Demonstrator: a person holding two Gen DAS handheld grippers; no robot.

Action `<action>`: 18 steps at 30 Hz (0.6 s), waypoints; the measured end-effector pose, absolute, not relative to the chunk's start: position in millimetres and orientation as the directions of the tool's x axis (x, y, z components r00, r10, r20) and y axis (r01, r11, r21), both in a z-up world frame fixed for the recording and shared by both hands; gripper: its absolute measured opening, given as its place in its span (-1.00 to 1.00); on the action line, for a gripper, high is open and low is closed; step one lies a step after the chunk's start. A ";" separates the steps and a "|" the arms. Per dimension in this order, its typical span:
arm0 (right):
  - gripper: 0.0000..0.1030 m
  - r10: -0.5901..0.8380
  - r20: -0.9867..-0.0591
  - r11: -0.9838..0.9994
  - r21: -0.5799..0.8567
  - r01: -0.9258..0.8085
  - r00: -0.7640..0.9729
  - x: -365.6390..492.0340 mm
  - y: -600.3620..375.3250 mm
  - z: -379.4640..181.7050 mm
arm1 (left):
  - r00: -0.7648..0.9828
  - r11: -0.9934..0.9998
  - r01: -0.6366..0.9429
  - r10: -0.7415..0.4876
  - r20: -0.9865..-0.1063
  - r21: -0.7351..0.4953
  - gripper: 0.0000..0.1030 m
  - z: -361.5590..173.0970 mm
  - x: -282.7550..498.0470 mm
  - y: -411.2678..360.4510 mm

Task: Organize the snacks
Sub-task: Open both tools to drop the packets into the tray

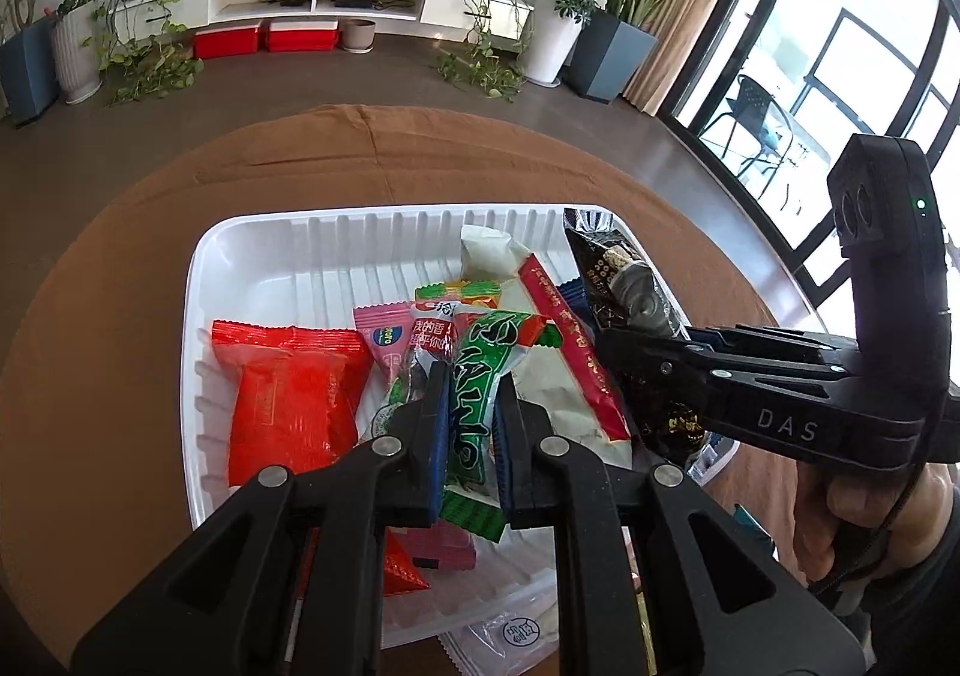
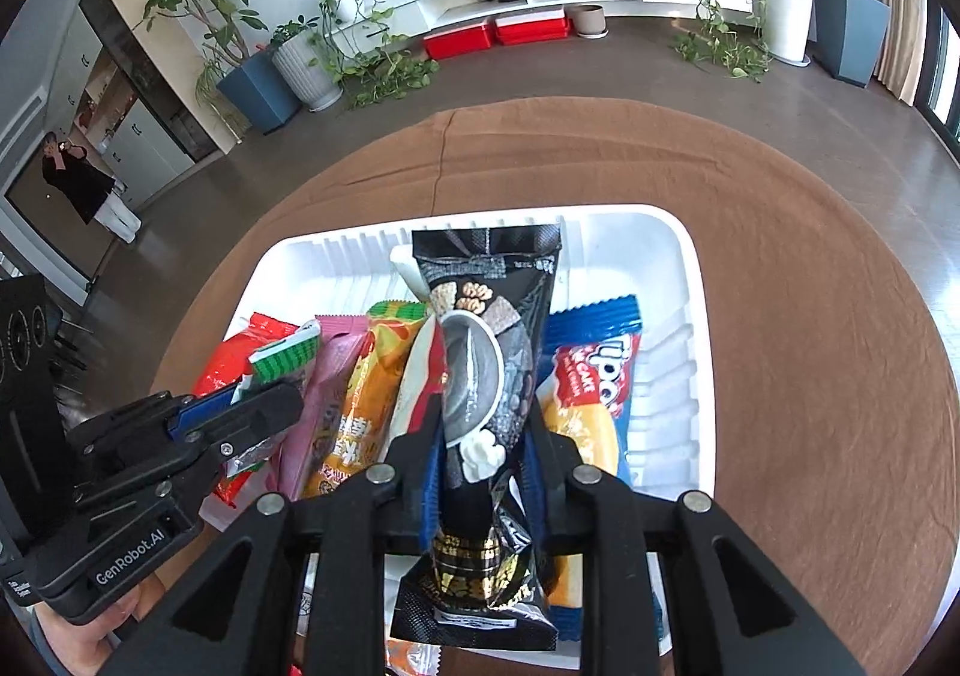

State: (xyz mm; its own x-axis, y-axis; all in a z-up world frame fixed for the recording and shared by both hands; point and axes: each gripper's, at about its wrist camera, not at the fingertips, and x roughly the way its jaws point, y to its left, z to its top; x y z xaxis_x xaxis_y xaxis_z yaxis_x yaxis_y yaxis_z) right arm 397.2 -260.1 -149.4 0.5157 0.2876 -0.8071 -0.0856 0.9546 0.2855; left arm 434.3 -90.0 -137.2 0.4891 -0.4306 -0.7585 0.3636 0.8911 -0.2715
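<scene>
Grippers hang over the white tray [image 1: 240,232] of snacks: left gripper [image 1: 471,418] pinches a green packet [image 1: 474,376], right gripper [image 2: 483,436] clamps a black packet [image 2: 486,352], seemingly above the pile.

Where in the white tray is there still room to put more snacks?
The white tray is bare along its far ribbed wall and in the far left corner, beyond the red packet. In the right wrist view, a bare strip runs beside the blue packet by the right wall. The middle is crowded with overlapping packets.
</scene>
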 end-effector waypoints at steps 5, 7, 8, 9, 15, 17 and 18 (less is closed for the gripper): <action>-0.39 0.286 -0.805 0.955 0.285 -0.083 0.519 398.7 -259.3 -149.5 | 0.491 0.891 0.366 -0.430 -0.758 -0.268 -0.75 -140.1 438.3 -91.7; -0.39 0.284 -0.805 0.956 0.280 -0.089 0.520 399.7 -257.8 -149.1 | 0.487 0.891 0.369 -0.428 -0.761 -0.264 -0.61 -141.9 438.9 -93.2; -0.39 0.283 -0.806 0.956 0.278 -0.091 0.520 399.5 -257.7 -149.0 | 0.486 0.890 0.371 -0.428 -0.762 -0.263 -0.56 -142.7 438.9 -94.0; -0.39 0.285 -0.805 0.956 0.278 -0.093 0.521 399.1 -257.4 -149.0 | 0.488 0.890 0.373 -0.428 -0.761 -0.261 -0.45 -141.2 434.7 -94.3; -0.39 0.286 -0.802 0.956 0.277 -0.098 0.525 394.7 -258.1 -147.2 | 0.501 0.890 0.380 -0.426 -0.753 -0.251 0.02 -136.6 431.5 -99.2; -0.39 0.284 -0.798 0.957 0.274 -0.100 0.531 391.8 -258.3 -144.9 | 0.502 0.890 0.382 -0.427 -0.752 -0.250 0.02 -134.8 430.8 -97.5; -0.39 0.285 -0.796 0.956 0.273 -0.102 0.534 389.9 -258.4 -143.8 | 0.503 0.890 0.382 -0.425 -0.753 -0.248 0.02 -134.8 429.6 -97.6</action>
State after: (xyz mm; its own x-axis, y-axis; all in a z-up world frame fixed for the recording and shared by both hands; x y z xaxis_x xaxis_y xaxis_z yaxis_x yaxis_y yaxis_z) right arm 389.9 -258.4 -143.8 0.5338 0.2846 -0.7963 -0.1024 0.9565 0.2733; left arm 429.6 -97.6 -134.8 0.5027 -0.4255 -0.7525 0.3822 0.8902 -0.2480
